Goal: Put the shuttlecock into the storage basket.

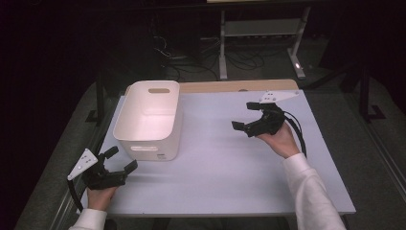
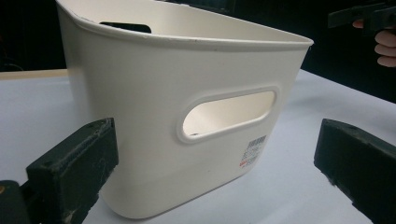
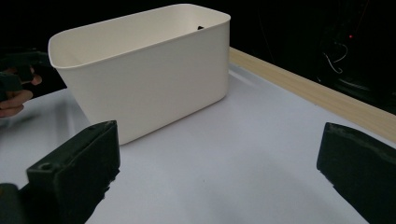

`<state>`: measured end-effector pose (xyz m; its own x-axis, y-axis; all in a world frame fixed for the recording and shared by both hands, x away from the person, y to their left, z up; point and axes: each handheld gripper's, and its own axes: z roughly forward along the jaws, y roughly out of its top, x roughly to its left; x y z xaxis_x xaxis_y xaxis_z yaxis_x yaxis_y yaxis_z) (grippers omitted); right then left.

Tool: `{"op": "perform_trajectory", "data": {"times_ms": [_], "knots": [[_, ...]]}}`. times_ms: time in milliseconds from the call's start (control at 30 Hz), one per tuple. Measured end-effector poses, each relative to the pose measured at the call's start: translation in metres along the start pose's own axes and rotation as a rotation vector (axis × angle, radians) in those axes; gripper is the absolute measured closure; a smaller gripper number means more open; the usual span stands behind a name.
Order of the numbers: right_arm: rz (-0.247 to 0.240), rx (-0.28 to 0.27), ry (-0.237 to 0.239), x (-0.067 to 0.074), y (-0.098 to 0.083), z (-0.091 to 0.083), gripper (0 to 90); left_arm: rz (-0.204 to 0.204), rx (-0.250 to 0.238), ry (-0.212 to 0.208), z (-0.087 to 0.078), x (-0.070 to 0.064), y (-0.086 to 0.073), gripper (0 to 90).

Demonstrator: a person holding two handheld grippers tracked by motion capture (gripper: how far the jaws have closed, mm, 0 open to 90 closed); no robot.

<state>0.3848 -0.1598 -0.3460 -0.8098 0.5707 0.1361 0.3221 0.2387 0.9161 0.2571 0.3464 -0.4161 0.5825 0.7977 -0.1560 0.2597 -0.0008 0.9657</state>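
Both forearms enter the high view from below; the left gripper (image 1: 117, 160) spreads its jaws empty just short of the white bin (image 1: 148, 120), the right gripper (image 1: 246, 116) gapes empty, well apart across bare table (image 1: 220, 167). Left gripper view: bin wall with handle slot (image 2: 229, 114) looms between wide jaws, its base cut off below. Right gripper view: bin ahead-left, open tabletop before the jaws, wooden edge (image 3: 317, 93) to the right.

High view: overhead, facing forward-down. Gripper views: low, close, from opposite sides; all share the white bin (image 1: 149, 120).
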Motion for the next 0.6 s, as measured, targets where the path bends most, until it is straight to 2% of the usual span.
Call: {"op": "perform_trajectory", "data": {"times_ms": [433,600], "knots": [[-0.013,-0.034,-0.010,0.004,-0.021,-0.017,0.0,0.010,-0.001,-0.004,-0.001,-0.001,0.000,0.0],[-0.002,-0.037,-0.015,0.004,-0.028,-0.023,0.0,0.013,0.006,-0.015,0.001,-0.002,0.000,0.0]]}}
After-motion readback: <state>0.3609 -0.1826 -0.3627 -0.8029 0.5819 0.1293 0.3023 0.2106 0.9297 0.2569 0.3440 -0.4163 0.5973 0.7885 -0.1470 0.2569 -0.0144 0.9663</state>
